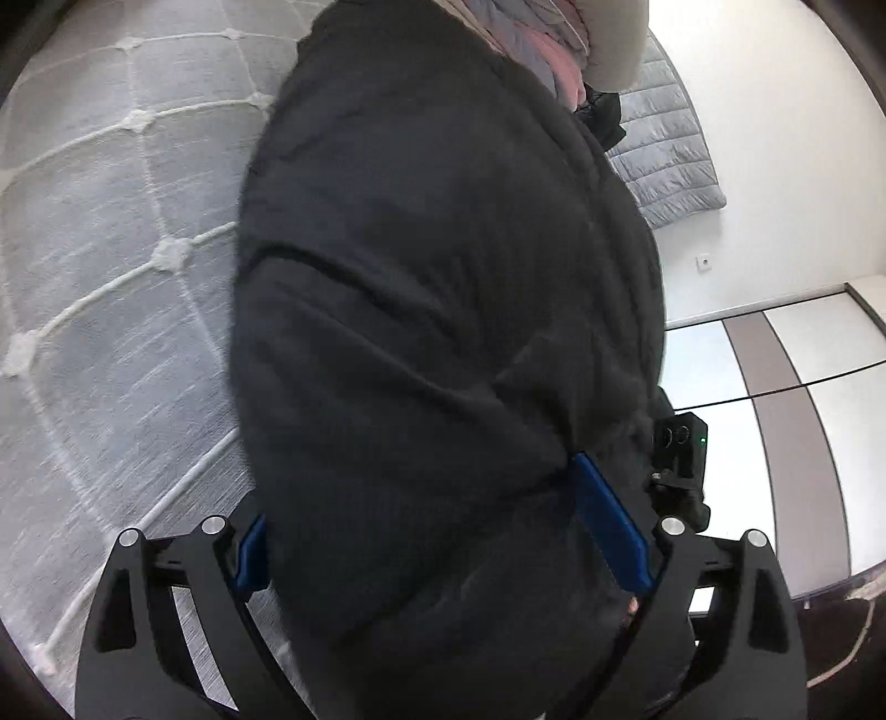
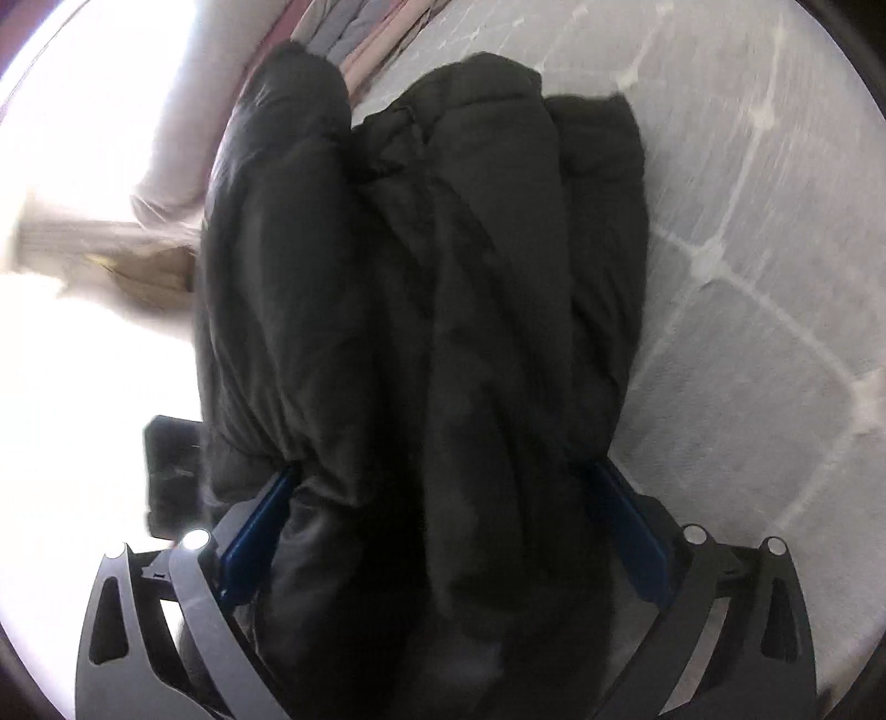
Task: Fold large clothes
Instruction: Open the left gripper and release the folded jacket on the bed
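Note:
A thick black padded jacket (image 1: 443, 310) fills the middle of the left wrist view, bunched and hanging over a grey quilted bed cover. My left gripper (image 1: 437, 531) is clamped on a thick wad of it between its blue pads (image 1: 609, 526). In the right wrist view the same jacket (image 2: 421, 310) shows as several folded puffy layers. My right gripper (image 2: 448, 515) squeezes that bundle between its blue pads (image 2: 260, 531). The other gripper's black body shows at the jacket's edge in each view (image 1: 678, 443) (image 2: 171, 471).
The grey quilted bed cover (image 1: 111, 266) (image 2: 747, 277) lies under the jacket. Pink and grey folded clothes (image 1: 542, 50) (image 2: 354, 39) lie at the far end. A white wall and a wardrobe with sliding doors (image 1: 775, 376) stand on the right.

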